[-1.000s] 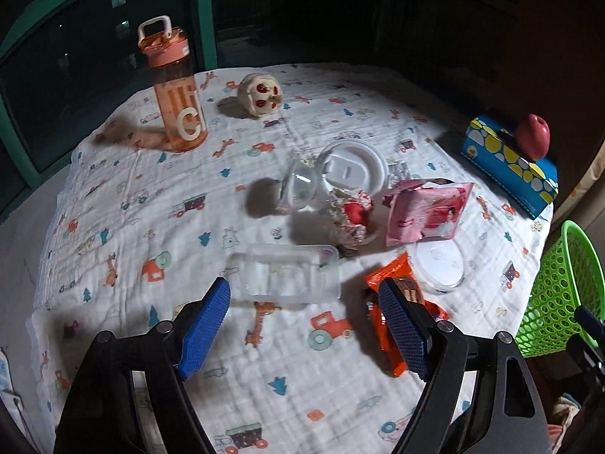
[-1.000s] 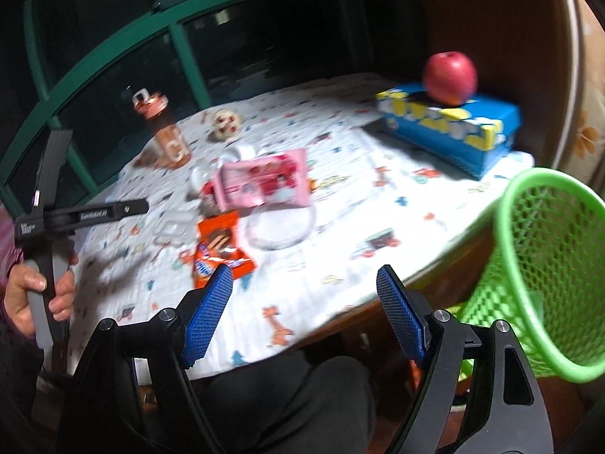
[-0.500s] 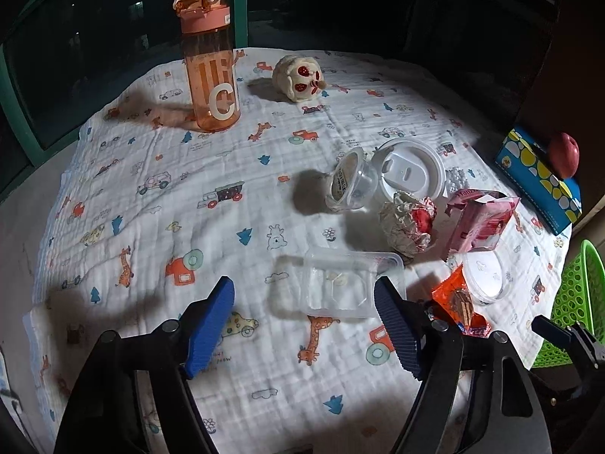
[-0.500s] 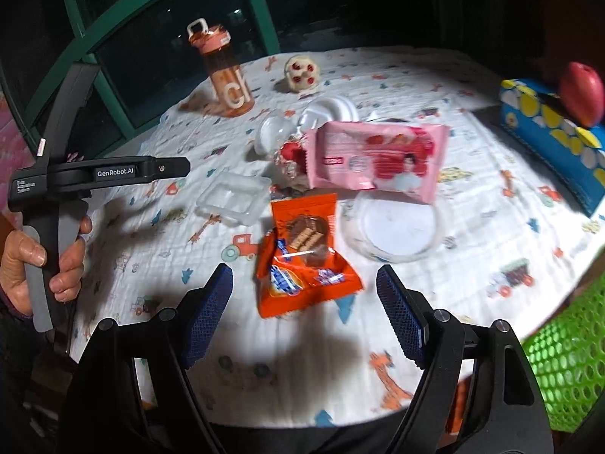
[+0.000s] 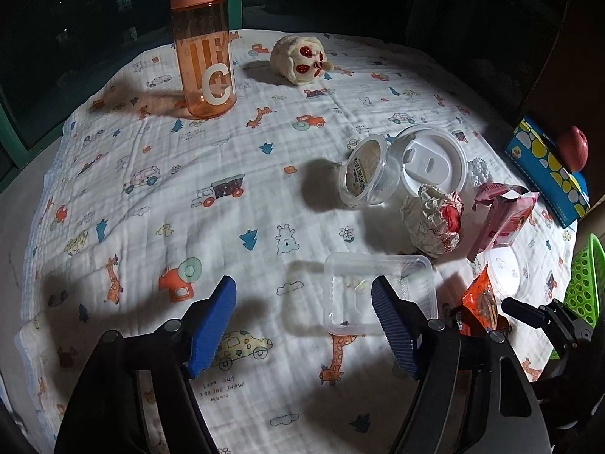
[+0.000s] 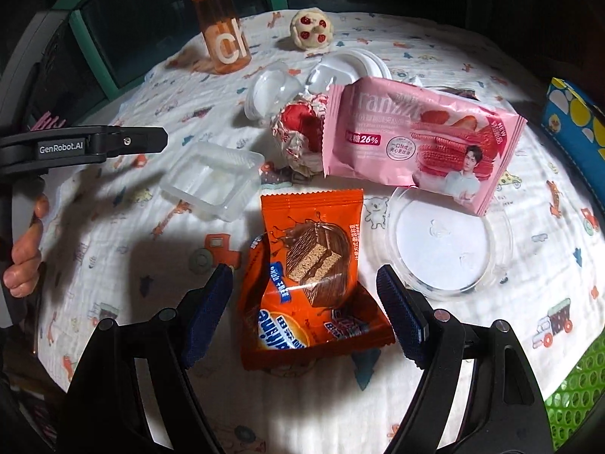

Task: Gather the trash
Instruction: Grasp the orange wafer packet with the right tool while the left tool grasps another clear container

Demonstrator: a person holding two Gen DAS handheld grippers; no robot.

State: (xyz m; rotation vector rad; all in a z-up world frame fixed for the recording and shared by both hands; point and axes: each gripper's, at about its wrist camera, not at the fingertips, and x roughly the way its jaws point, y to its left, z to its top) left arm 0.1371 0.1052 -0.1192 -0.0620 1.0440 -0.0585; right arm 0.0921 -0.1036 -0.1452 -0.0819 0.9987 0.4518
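Night-dark windows ring the round surface [image 5: 132, 174], spread with a cartoon-print cloth, where I work with both tongs gaping wide and holding nothing. My right tongs [image 6: 304, 302] hang low over the orange wafer wrapper [image 6: 302, 276], its crumpled body lying between the two blue pads; my left tongs [image 5: 304, 325] hover near the clear plastic tray [image 5: 378, 295], whose near edge sits just behind the right-hand pad. Further trash lies close by: the pink biscuit packet [image 6: 419, 143], its corner overlapping a clear round lid [image 6: 446, 242], a crumpled foil ball [image 6: 298, 132], an empty pudding cup [image 5: 368, 176] on its side and a white lid [image 5: 431, 159]. The green basket [image 6: 574, 389] waits off the surface's right edge.

Risks, as I judge them: the wrapper is slick and puffy, so a shallow pinch could let it slide out, or the pads could nip the cloth beneath and drag the whole pile. The tray is light and smooth and may skate away under a glancing touch. The orange bottle [image 5: 204, 49], plush toy [image 5: 300, 60], blue box [image 5: 548, 170] and apple [image 5: 574, 147] are probably not trash.
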